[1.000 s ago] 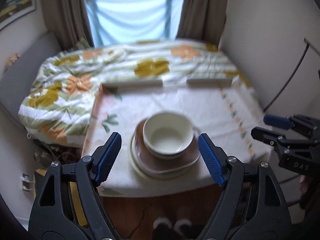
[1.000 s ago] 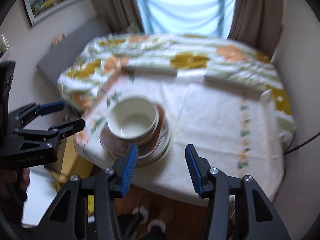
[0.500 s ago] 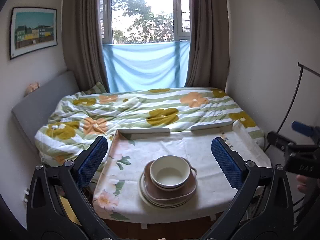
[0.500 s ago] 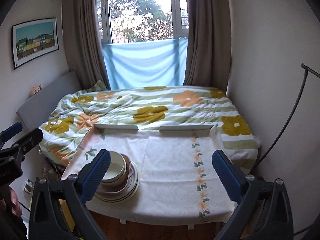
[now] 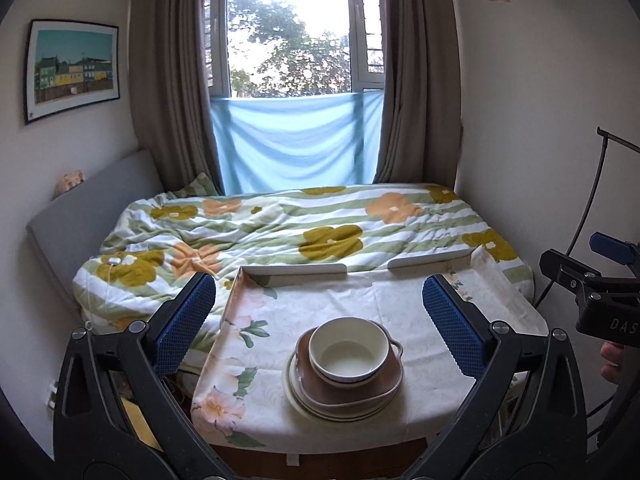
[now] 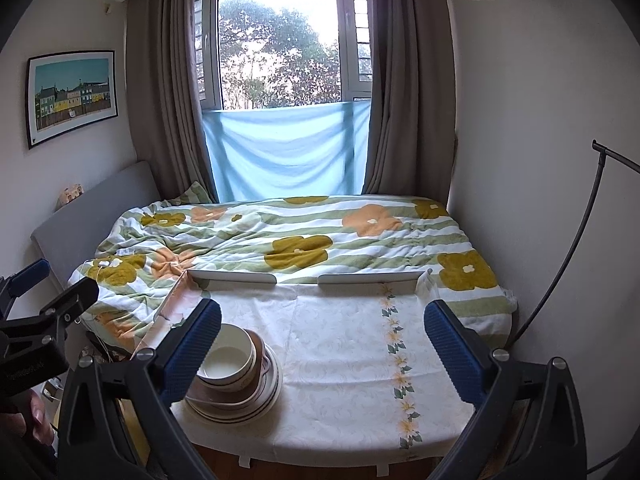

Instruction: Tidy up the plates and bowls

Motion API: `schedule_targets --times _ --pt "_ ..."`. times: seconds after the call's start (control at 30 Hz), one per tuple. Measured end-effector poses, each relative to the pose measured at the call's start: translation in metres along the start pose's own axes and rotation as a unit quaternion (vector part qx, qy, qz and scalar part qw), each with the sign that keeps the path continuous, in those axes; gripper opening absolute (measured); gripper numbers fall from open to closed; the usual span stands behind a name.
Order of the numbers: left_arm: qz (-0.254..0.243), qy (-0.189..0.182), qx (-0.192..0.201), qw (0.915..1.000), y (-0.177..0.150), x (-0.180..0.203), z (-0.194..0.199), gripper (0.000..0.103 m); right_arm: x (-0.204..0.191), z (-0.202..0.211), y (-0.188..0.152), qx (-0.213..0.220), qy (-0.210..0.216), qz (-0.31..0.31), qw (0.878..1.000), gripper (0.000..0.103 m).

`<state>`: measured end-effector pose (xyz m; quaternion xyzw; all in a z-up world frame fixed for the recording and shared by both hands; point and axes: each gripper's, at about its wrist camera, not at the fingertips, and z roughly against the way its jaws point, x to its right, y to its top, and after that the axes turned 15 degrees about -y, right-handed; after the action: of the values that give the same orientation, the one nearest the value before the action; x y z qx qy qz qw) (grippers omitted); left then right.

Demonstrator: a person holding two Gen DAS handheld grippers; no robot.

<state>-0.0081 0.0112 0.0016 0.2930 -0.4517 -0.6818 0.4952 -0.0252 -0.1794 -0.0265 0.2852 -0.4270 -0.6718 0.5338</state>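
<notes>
One stack stands on the cloth-covered table (image 5: 360, 292): a cream bowl (image 5: 347, 356) on top, a brown handled dish (image 5: 384, 384) under it, cream plates (image 5: 312, 402) at the bottom. In the right wrist view the same bowl (image 6: 230, 362) and plates (image 6: 256, 398) sit at the table's left front, partly behind a blue finger pad. My left gripper (image 5: 319, 330) hangs wide open above and in front of the stack, touching nothing. My right gripper (image 6: 323, 350) is also wide open over the bare cloth, right of the stack.
A bed with a flowered quilt (image 5: 304, 228) lies right behind the table (image 6: 340, 340). Two white rails (image 6: 232, 278) edge the table's far side. A wall and a thin black lamp pole (image 6: 576, 240) stand on the right. A hand (image 5: 612, 360) holds the other gripper.
Both grippers have risen and pulled back from the stack, tilting up so the window now shows. Both sets of jaws have spread much wider. The stack has stayed put.
</notes>
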Motion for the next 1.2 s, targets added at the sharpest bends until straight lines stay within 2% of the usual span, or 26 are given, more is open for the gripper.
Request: schedule_targets --times 1.2 --pt "-0.003 0.012 0.013 0.9998 -0.002 -0.009 0.013 0.103 -0.008 -0.002 0.003 0.004 -0.003 0.002 1.0 0.101"
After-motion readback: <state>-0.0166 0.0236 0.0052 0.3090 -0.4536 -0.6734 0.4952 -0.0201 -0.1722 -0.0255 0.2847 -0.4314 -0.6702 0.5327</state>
